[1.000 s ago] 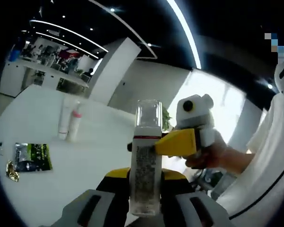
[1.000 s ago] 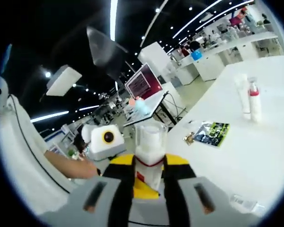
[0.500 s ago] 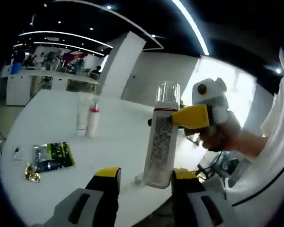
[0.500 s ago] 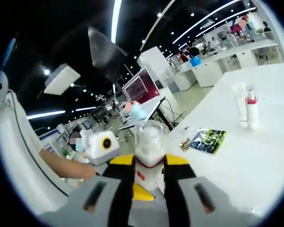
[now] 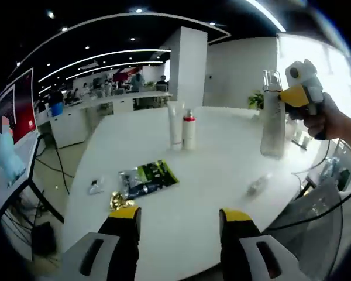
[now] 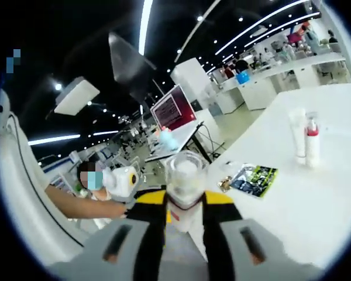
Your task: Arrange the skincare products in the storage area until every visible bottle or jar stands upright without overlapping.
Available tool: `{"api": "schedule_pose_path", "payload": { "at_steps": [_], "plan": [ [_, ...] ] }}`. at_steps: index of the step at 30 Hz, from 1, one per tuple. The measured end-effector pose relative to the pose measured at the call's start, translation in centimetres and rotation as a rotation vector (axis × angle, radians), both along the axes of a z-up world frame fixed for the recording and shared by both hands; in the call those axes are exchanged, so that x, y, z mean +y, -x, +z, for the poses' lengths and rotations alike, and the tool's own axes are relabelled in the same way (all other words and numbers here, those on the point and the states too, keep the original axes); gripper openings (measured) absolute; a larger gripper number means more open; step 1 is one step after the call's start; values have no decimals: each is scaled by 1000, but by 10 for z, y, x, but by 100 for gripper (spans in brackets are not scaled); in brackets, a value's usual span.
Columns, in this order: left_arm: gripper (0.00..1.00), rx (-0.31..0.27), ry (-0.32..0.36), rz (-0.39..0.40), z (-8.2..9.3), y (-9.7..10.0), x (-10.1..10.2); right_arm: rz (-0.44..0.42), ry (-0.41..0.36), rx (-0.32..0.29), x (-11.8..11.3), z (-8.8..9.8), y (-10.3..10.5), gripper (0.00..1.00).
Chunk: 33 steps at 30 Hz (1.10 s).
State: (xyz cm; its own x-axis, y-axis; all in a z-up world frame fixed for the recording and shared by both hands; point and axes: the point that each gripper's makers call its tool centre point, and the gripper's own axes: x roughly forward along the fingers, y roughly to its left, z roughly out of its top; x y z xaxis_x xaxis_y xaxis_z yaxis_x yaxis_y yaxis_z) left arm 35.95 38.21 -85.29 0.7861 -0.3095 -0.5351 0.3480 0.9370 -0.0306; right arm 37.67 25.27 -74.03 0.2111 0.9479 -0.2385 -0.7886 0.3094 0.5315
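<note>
A tall frosted bottle with a clear cap hangs in the air above the right side of the white table, with my right gripper shut on it near its neck. In the right gripper view the same bottle stands between the yellow-tipped jaws of that gripper. My left gripper is open with nothing between its fingers, well back from the bottle. A white tube and a red-capped white bottle stand upright side by side at the table's far middle.
A green and black sachet, a gold foil piece and a small packet lie near the table's left edge. A small clear item lies on the right. A person's arm reaches in from the left.
My left gripper has let go of the tall bottle and drawn back and away from it. The bottle stays in my right gripper.
</note>
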Motion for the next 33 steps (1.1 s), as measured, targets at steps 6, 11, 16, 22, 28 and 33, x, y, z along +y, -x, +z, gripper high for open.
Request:
{"api": "schedule_pose_path", "payload": {
  "at_steps": [6, 11, 16, 22, 28, 33],
  "plan": [
    [56, 40, -96, -17, -22, 3, 5, -6, 22, -10, -4, -4, -3, 23],
    [46, 21, -191, -47, -31, 2, 2, -7, 38, -8, -7, -9, -7, 23],
    [47, 28, -204, -17, -37, -2, 7, -10, 45, -1, -7, -13, -14, 23],
    [43, 23, -228, 42, -46, -5, 27, -3, 58, 8, -2, -16, -21, 23],
    [33, 68, -377, 31, -66, 0, 39, -3, 84, 19, 1, -25, -28, 23],
    [33, 129, -354, 9, -77, 5, 39, -9, 108, 23, 6, -35, -41, 23]
  ]
}}
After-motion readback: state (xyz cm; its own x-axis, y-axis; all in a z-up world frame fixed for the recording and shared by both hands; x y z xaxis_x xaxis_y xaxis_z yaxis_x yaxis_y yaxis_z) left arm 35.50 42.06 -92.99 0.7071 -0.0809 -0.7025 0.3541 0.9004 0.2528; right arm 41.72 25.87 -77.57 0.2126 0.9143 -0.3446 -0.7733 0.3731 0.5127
